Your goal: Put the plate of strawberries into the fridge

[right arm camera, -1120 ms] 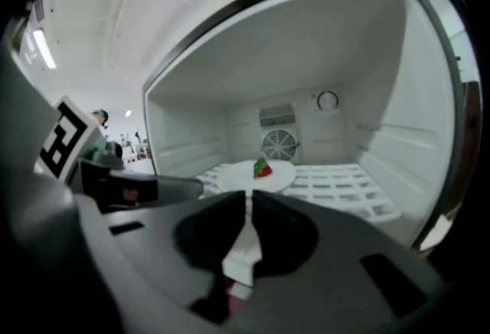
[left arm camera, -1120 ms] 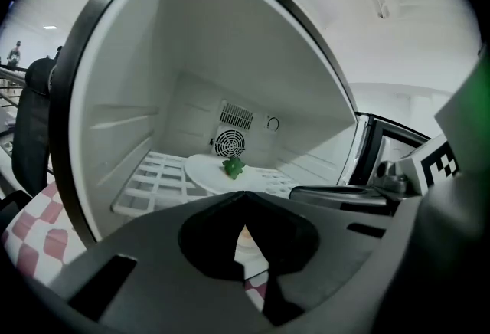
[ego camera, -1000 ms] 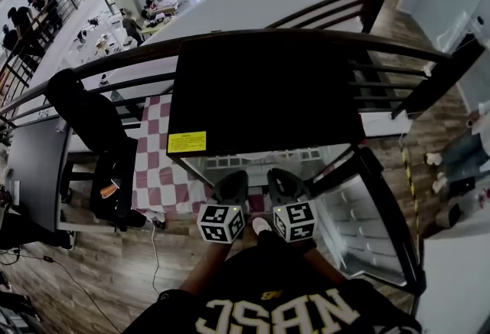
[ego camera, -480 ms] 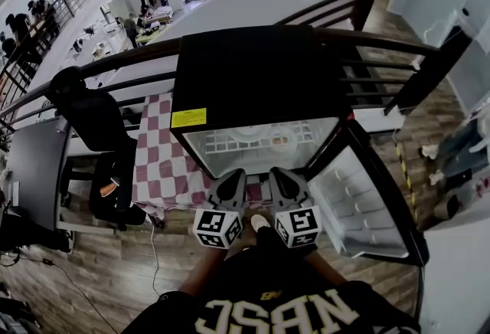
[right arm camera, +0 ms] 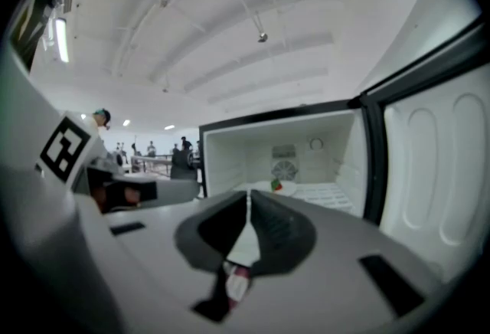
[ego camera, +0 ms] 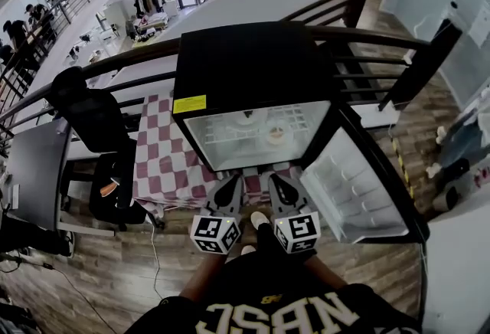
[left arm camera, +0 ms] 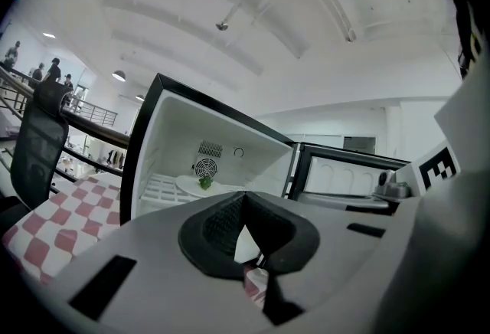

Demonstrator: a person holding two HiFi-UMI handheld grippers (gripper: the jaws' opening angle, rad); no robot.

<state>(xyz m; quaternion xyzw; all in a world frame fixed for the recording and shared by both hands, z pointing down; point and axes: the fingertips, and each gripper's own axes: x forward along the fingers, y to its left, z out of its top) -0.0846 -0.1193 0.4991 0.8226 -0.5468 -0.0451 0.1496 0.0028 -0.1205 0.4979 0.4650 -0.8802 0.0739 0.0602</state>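
Note:
The black mini fridge (ego camera: 245, 68) stands with its door (ego camera: 360, 187) swung open to the right. On its wire shelf sits the white plate of strawberries (ego camera: 272, 133), also seen as plate (left arm camera: 200, 185) and plate (right arm camera: 277, 187) near the back-wall fan. My left gripper (ego camera: 227, 191) and right gripper (ego camera: 279, 188) hang side by side just in front of the opening, below the shelf. Both are shut with nothing between the jaws. In the left gripper view the pads meet at left gripper (left arm camera: 243, 198); in the right gripper view at right gripper (right arm camera: 249, 198).
The fridge rests on a table with a red-and-white checkered cloth (ego camera: 164, 164). A black office chair (ego camera: 92, 122) and a dark desk (ego camera: 34, 171) stand at the left. A dark railing (ego camera: 367, 41) runs behind the fridge. Wooden floor lies below.
The fridge's lit inside and the plate on its shelf have come into fuller view. Both grippers have drawn back a little from the opening, still side by side.

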